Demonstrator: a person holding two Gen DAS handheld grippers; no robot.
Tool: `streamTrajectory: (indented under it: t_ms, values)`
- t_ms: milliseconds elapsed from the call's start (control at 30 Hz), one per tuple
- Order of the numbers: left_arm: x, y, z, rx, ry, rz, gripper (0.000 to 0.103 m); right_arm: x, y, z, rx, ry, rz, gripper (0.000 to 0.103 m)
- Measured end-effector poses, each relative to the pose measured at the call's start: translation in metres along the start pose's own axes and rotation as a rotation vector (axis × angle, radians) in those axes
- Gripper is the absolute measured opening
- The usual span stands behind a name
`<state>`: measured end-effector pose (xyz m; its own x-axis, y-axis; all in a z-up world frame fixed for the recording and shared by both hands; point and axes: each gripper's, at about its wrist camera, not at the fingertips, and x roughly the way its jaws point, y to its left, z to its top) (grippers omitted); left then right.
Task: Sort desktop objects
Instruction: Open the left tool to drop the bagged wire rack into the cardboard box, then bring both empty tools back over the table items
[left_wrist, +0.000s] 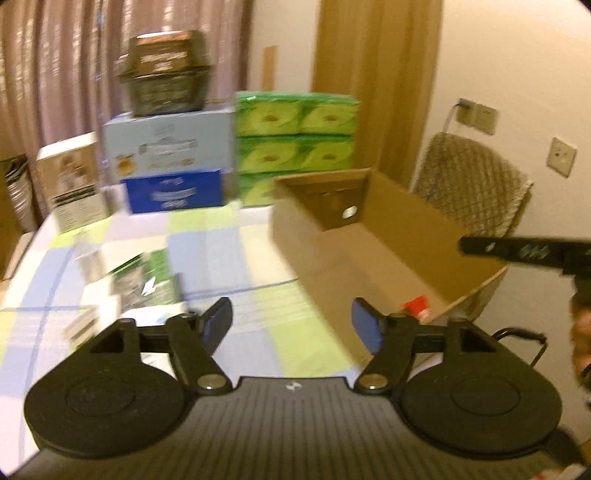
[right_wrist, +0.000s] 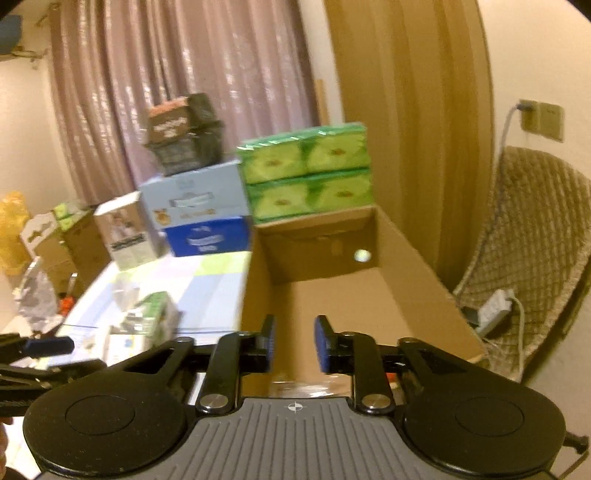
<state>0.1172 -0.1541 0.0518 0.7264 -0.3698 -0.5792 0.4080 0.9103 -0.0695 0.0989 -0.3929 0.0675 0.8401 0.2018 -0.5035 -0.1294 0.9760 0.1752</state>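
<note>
My left gripper (left_wrist: 291, 317) hangs open over the checked tablecloth (left_wrist: 207, 240), with nothing between its blue pads. Ahead of it on the left lies a blurred green and white packet (left_wrist: 147, 280), with pale flat items beside it. An open cardboard box (left_wrist: 369, 240) stands to the right, and a small red thing (left_wrist: 415, 306) lies in its near corner. My right gripper (right_wrist: 294, 332) is open and empty above the near end of the same box (right_wrist: 351, 295). The green packet (right_wrist: 155, 317) shows to its left.
At the table's far side stand stacked cartons (left_wrist: 166, 147), a dark tub (left_wrist: 166, 74) on top, and green tissue packs (left_wrist: 295, 140). A quilted chair (right_wrist: 535, 240) with a charger and cable stands right of the box. Curtains hang behind.
</note>
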Motion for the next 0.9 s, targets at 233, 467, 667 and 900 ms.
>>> streamTrajectory:
  t_ms: [233,467,667,900]
  values:
    - [-0.043,0.065,-0.034,-0.032,0.034,0.156,0.083,-0.011,0.058,-0.016,-0.056,0.019,0.121,0.068]
    - [-0.076,0.109,-0.065,-0.108,0.062,0.255,0.095,-0.006,0.097,-0.047,-0.105,0.091,0.193,0.081]
    - [-0.090,0.121,-0.085,-0.124,0.080,0.280,0.101,-0.001,0.115,-0.068,-0.183,0.149,0.221,0.088]
    - [-0.084,0.124,-0.090,-0.127,0.097,0.259,0.102,0.017,0.129,-0.083,-0.336,0.216,0.245,0.088]
